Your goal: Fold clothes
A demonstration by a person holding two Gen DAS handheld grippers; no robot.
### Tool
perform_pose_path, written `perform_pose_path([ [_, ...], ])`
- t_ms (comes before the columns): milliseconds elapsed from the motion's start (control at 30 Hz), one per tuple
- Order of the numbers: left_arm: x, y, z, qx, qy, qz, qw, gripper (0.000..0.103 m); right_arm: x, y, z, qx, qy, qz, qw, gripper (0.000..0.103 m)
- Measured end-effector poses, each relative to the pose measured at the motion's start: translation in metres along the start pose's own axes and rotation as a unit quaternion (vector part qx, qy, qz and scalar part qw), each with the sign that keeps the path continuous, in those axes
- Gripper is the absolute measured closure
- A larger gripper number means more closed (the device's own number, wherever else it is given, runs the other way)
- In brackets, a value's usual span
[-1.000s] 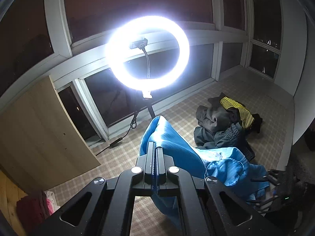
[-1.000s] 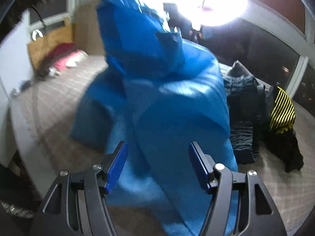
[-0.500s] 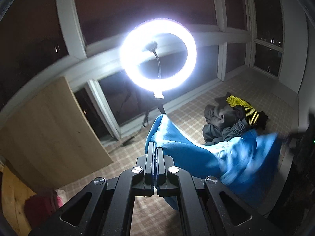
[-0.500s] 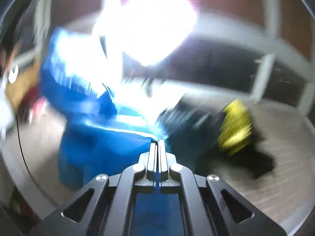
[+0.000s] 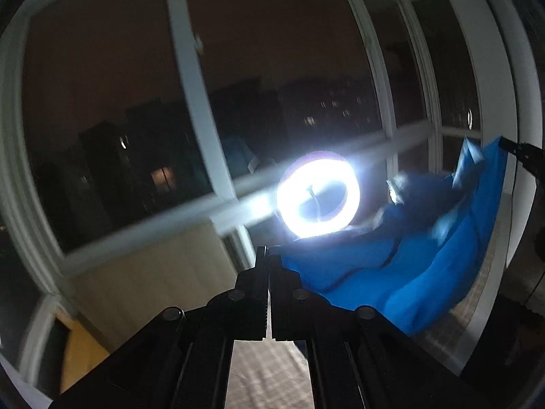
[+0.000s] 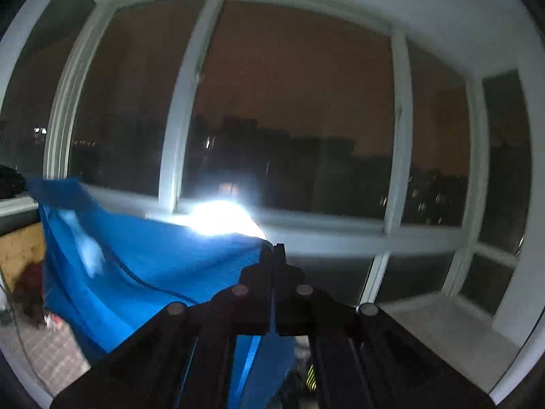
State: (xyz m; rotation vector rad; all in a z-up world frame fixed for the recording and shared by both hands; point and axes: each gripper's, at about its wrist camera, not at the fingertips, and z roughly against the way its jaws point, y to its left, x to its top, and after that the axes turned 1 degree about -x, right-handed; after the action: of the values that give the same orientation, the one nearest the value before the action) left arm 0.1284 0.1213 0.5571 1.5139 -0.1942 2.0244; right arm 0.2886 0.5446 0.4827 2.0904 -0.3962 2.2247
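Between the two grippers hung one blue garment [image 5: 419, 266], a smooth, thin fabric with a dark seam line curving across it, stretched in the air as a sagging sheet above the checked floor covering [image 5: 269, 375]. The left gripper [image 5: 266, 255] was black, with round rivets along its arms, and its jaws were pressed together on one edge of the cloth; from there the fabric ran off to the right in soft folds and rose toward the right edge of that view, where a second black tool tip [image 5: 517, 153] met its upper corner. From the right wrist view, the right gripper [image 6: 275, 250] was likewise clamped on the garment [image 6: 143, 266], its jaws having just closed on the cloth, with a thin blue strip showing in the slit between them and more fabric hanging below. The cloth spread to the left of it, its far corner lifted near the left edge of the view.

One glowing ring light [image 5: 318, 197] stood behind the garment, a bright white circle. Tall white-framed windows [image 6: 293, 109] filled the background, dark outside. A pale wooden board [image 5: 150, 272] leaned below the panes. Motion blur softened most detail
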Motion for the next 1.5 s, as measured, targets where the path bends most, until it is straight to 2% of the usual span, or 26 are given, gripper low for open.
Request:
perform_pose_path([
  [200, 0.037, 0.021, 0.111, 0.047, -0.069, -0.050, 0.9953, 0.103, 0.082, 0.032, 0.082, -0.035, -0.099, 0.024, 0.994, 0.103],
  [300, 0.046, 0.031, 0.145, 0.058, -0.086, -0.060, 0.9927, 0.103, 0.102, 0.044, 0.096, -0.047, -0.121, 0.024, 0.991, 0.103],
  [400, 0.046, 0.041, 0.156, 0.072, -0.087, -0.068, 0.9913, 0.103, 0.115, 0.058, 0.101, -0.057, -0.127, 0.031, 0.990, 0.103],
  [500, 0.042, 0.054, 0.142, 0.085, -0.072, -0.063, 0.9918, 0.103, 0.108, 0.070, 0.081, -0.039, -0.110, 0.032, 0.993, 0.103],
  [600, 0.031, 0.073, 0.104, 0.095, -0.042, -0.052, 0.9932, 0.103, 0.095, 0.081, 0.051, -0.025, -0.087, 0.036, 0.995, 0.103],
  [733, 0.012, 0.097, 0.032, 0.109, 0.009, -0.037, 0.9933, 0.103, 0.059, 0.106, -0.034, -0.004, -0.032, 0.050, 0.998, 0.103],
  [900, -0.030, 0.131, -0.106, 0.121, 0.100, -0.012, 0.9875, 0.103, -0.010, 0.148, -0.174, 0.017, 0.043, 0.070, 0.996, 0.103],
  [967, -0.050, 0.144, -0.166, 0.107, 0.127, -0.014, 0.9860, 0.103, -0.038, 0.166, -0.223, 0.013, 0.062, 0.086, 0.994, 0.103],
  [1033, -0.075, 0.153, -0.229, 0.115, 0.158, 0.002, 0.9806, 0.103, -0.066, 0.186, -0.269, 0.003, 0.075, 0.107, 0.991, 0.103],
  [1167, -0.130, 0.144, -0.331, 0.125, 0.214, 0.013, 0.9686, 0.103, -0.127, 0.212, -0.338, -0.018, 0.098, 0.151, 0.984, 0.103],
  [1267, -0.174, 0.142, -0.395, 0.100, 0.263, 0.050, 0.9582, 0.101, -0.184, 0.217, -0.387, -0.022, 0.149, 0.175, 0.973, 0.103],
  [1333, -0.206, 0.142, -0.436, 0.081, 0.301, 0.086, 0.9464, 0.099, -0.221, 0.224, -0.416, -0.021, 0.199, 0.190, 0.961, 0.102],
  [1367, -0.218, 0.140, -0.449, 0.066, 0.315, 0.094, 0.9422, 0.099, -0.242, 0.228, -0.430, -0.019, 0.233, 0.201, 0.951, 0.101],
  [1400, -0.227, 0.136, -0.458, 0.060, 0.324, 0.096, 0.9393, 0.099, -0.253, 0.228, -0.433, -0.016, 0.246, 0.202, 0.948, 0.094],
  [1467, -0.238, 0.130, -0.462, 0.052, 0.333, 0.089, 0.9371, 0.099, -0.275, 0.229, -0.439, -0.010, 0.269, 0.203, 0.941, 0.087],
  [1500, -0.235, 0.127, -0.452, 0.050, 0.331, 0.078, 0.9392, 0.099, -0.276, 0.226, -0.436, -0.005, 0.271, 0.199, 0.942, 0.081],
])
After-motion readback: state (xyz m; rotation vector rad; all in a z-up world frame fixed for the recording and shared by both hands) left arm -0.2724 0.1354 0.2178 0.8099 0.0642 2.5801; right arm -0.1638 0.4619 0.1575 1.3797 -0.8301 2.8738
